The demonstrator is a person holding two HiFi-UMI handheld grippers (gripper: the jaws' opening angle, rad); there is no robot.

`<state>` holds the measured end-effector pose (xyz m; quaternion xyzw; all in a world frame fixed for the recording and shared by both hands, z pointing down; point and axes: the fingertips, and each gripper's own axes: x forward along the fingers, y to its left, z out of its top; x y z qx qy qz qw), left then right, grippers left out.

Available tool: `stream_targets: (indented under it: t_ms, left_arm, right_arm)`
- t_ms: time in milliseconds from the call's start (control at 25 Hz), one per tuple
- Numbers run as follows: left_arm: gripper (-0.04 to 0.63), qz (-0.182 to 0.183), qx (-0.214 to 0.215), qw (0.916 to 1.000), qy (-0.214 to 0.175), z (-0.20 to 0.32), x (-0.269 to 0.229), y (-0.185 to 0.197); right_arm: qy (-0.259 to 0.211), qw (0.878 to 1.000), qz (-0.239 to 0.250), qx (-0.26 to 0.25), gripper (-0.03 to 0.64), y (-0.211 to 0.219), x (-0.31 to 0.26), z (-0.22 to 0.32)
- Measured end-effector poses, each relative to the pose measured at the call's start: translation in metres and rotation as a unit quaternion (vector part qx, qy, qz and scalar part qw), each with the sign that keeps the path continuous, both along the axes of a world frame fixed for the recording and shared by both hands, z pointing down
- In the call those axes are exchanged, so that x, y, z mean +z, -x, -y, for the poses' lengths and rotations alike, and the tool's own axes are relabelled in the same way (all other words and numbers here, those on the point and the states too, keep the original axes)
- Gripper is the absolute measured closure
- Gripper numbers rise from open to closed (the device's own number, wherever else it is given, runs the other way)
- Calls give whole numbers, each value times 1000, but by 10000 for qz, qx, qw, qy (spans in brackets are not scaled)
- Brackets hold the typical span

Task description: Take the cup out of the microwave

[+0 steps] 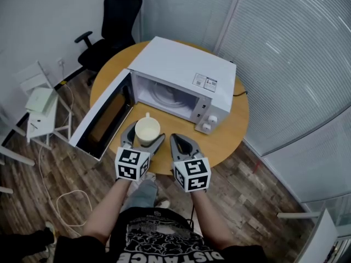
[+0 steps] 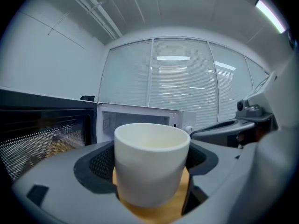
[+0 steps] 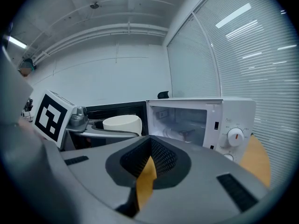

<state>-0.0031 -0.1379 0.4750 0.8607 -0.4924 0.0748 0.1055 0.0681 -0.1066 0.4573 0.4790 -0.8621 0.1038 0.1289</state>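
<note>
Already out of the open microwave (image 1: 181,81), the cup (image 1: 147,129) stands on the near table (image 1: 230,130), clasped at its sides by the left gripper (image 1: 145,134), while the right gripper (image 1: 176,140) sits closed and empty; probably light, stiff, smooth, breakable, so hold mid-wall.
</note>
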Motion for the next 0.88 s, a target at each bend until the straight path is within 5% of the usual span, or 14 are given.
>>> stream_targets:
  t_ms: [880]
  left_arm:
    - [155, -25, -19, 10000, 57, -12, 7, 3]
  right_arm:
    - [14, 10000, -71, -54, 601, 5, 5, -11]
